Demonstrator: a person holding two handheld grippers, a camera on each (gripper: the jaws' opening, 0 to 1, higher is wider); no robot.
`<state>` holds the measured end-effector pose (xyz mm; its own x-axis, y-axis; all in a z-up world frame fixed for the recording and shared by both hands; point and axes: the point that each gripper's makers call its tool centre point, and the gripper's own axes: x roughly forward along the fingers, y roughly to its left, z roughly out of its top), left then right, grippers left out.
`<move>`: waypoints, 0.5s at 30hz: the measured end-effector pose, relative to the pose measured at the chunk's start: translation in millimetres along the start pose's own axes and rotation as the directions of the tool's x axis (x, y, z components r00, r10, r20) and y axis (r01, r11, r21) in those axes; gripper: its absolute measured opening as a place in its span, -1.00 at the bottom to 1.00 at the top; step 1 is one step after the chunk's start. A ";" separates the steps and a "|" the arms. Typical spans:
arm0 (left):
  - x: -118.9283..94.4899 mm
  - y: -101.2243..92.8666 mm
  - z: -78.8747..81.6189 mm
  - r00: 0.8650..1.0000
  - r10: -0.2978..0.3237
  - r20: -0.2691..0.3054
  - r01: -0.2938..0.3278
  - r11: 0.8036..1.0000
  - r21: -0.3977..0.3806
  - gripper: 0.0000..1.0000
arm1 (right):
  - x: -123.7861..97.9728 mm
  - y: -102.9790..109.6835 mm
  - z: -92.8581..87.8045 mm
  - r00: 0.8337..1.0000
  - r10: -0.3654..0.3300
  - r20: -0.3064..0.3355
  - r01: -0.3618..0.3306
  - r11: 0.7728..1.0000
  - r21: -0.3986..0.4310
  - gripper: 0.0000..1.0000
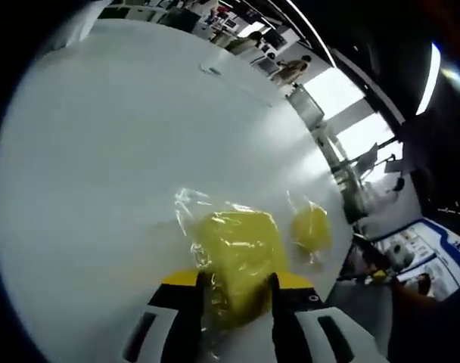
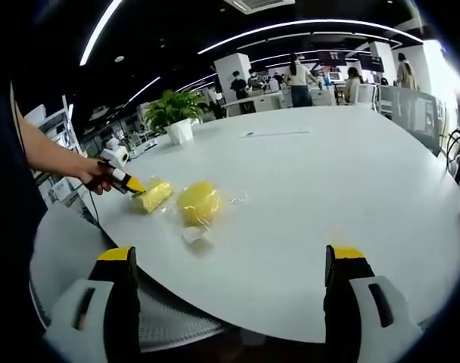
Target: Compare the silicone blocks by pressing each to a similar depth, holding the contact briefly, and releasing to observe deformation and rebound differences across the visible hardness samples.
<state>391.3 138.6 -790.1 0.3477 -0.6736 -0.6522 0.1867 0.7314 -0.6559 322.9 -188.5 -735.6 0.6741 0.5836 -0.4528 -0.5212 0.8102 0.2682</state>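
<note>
Left gripper (image 1: 234,302): jaws pinching plastic-wrapped yellow silicone block (image 1: 237,253). Rounder wrapped yellow block (image 1: 311,229), two o'clock, apparently unpressed. Right gripper (image 2: 230,295): spread, idle above white table (image 2: 328,181).

the near end of the block (image 1: 237,265) hides between the left gripper (image 1: 236,302) jaws. far people look tiny and blurry.

white table (image 2: 328,197) | potted plant (image 2: 173,110) at far edge | people standing beyond (image 2: 298,76)
</note>
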 end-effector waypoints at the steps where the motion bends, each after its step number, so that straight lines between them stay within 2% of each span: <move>1: 0.9 0.9 -0.4 1.000 0.006 -0.001 -0.006 1.000 0.014 -0.40 | 0.1 0.2 0.2 1.000 0.001 0.001 -0.001 1.000 0.001 0.93; 2: 1.0 1.5 -0.8 1.000 0.009 0.000 -0.009 0.998 0.055 -0.44 | 0.3 0.5 0.5 1.000 0.001 0.000 -0.001 1.000 0.003 0.93; 7: -0.6 1.4 -3.2 1.000 -0.001 -0.003 0.001 1.000 -0.012 -0.67 | 1.8 0.0 -2.8 1.000 0.005 -0.009 -0.005 1.000 0.006 0.93; 10: -1.6 -2.7 -3.4 1.000 0.003 0.009 -0.003 1.000 0.018 -0.79 | 3.7 -0.5 -2.5 1.000 0.006 -0.014 -0.005 1.000 0.010 0.93; 15: -1.2 -3.1 -4.1 1.000 0.009 0.017 -0.010 1.000 0.015 -0.91 | 9.5 1.1 4.3 1.000 0.023 -0.019 -0.023 1.000 -0.002 0.93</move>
<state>386.5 136.7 -788.9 0.3654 -0.6648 -0.6515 0.1972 0.7393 -0.6438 331.0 -181.8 -736.0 0.6519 0.6008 -0.4627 -0.5374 0.7965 0.2770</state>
